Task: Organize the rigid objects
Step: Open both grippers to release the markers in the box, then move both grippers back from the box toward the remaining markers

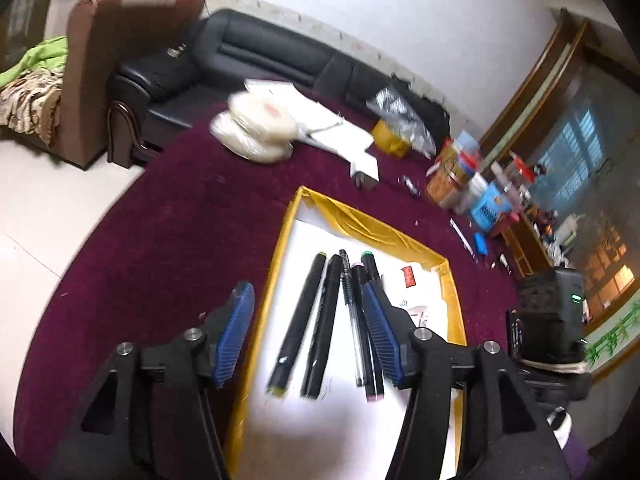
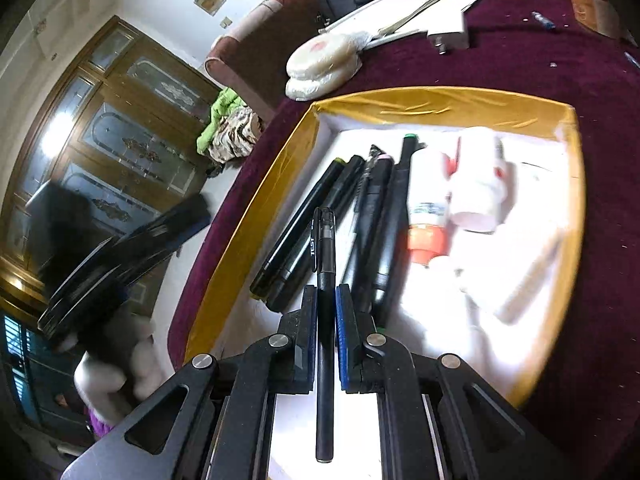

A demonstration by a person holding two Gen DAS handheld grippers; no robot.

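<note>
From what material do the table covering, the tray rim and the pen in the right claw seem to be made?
The dark purple table covering looks like napped fabric, perhaps velvet: matte and fuzzy. The shallow white tray's yellow rim seems wrapped in glossy tape or foil: it wrinkles and shines. The slim black pen looks like smooth plastic, with a faint sheen.

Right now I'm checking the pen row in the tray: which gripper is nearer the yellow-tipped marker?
Left. The left gripper hangs open right above the yellow-tipped marker; the right gripper, shut on a black pen, sits beside the row.
</note>
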